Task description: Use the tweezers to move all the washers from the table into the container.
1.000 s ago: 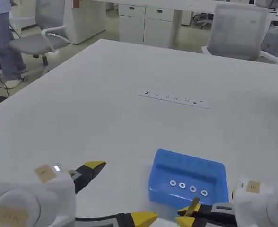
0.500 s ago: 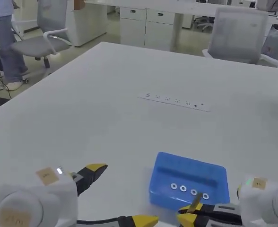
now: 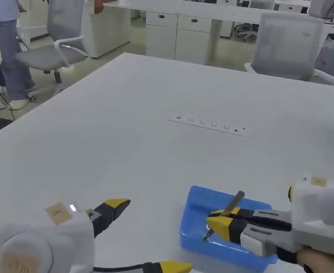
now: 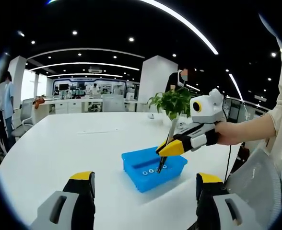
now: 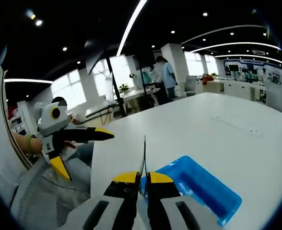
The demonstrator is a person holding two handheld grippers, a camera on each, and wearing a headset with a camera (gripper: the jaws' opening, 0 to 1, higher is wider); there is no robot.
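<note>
A blue container (image 3: 196, 200) sits near the front of the white table (image 3: 127, 131). My right gripper (image 3: 217, 219) hovers over it, shut on the tweezers (image 3: 235, 199), whose tip points down into the container. In the left gripper view the tweezers (image 4: 170, 134) reach down to several washers (image 4: 151, 171) lying in the container (image 4: 136, 176). In the right gripper view the tweezers (image 5: 144, 151) stick out from the right gripper (image 5: 144, 178) above the container (image 5: 203, 187). My left gripper (image 3: 147, 236) stands open left of the container, nothing between its fingers.
A strip of sockets (image 3: 211, 123) is set into the table farther back. Office chairs (image 3: 50, 45) (image 3: 286, 42) stand beyond the far edges, and a person (image 3: 2, 40) stands at the left. A potted plant (image 4: 172, 101) stands behind the right gripper.
My right gripper has risen and moved left over the container, tweezers in it, and now covers the washers in the head view. The left gripper has stayed put.
</note>
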